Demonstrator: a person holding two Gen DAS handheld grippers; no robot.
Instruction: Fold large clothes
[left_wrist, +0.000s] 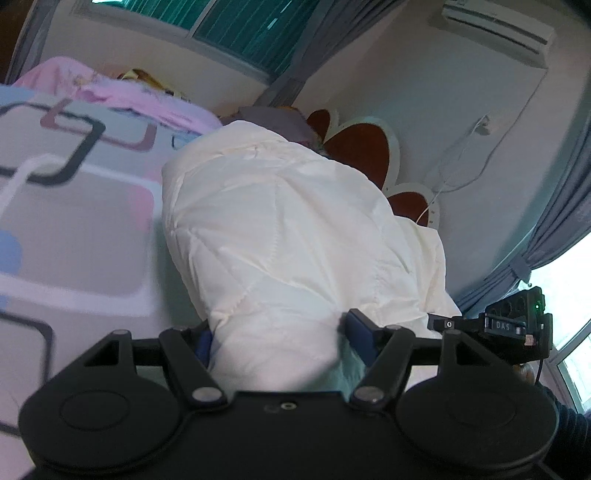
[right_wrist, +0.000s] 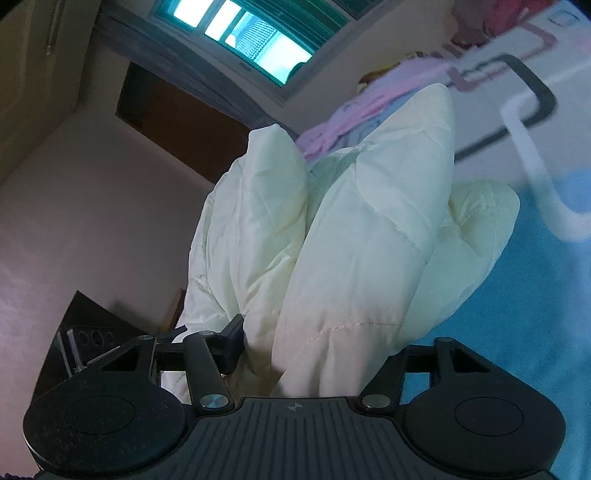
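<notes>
Both tools are gripping the puffy cream-white quilted garment (left_wrist: 280, 229) above the patterned bed: left tool (left_wrist: 282, 341) and right tool (right_wrist: 317, 354) each clamping bunched fabric.

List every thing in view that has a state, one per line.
left gripper: shut on the white quilted garment
right gripper: shut on the same garment
white quilted garment: bunched, held at both grippers, lifted over the bed
patterned bedsheet: spread flat
pink cloth: crumpled at the far end of the bed
grey curtain: drawn aside, tied
</notes>
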